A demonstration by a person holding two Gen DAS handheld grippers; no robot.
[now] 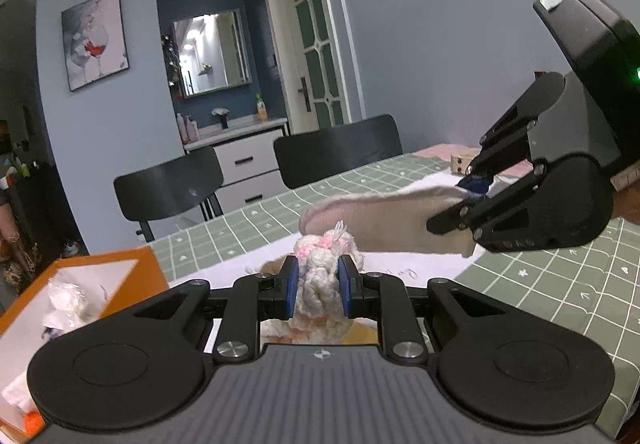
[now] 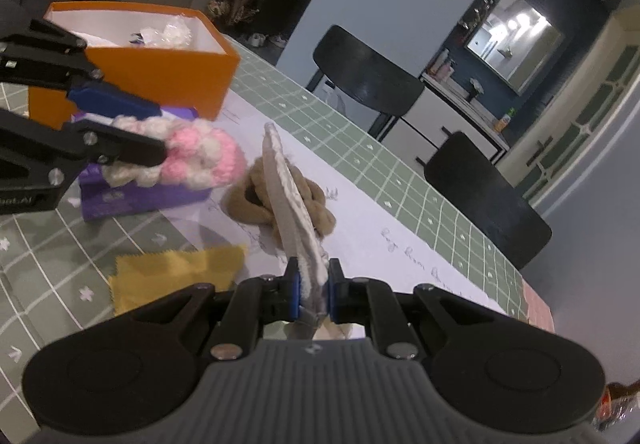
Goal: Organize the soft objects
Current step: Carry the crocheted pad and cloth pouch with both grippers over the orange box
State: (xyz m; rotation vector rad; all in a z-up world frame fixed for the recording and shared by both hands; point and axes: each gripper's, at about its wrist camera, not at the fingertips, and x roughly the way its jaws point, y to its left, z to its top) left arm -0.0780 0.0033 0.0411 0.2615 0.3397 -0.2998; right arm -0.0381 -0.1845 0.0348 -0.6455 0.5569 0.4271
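Observation:
My left gripper is shut on a fluffy pink-and-white knitted piece, held above the table; it also shows in the right wrist view, at the left. My right gripper is shut on a pale grey sock that sticks forward and up; in the left wrist view the sock hangs just beyond the knitted piece. A tan soft bundle lies on white paper beneath the sock. An orange box with white soft things inside stands at the far left.
A purple box lies in front of the orange box. A yellow cloth lies on the green checked tablecloth. Two black chairs stand along the table's far side. A small wooden block sits far right.

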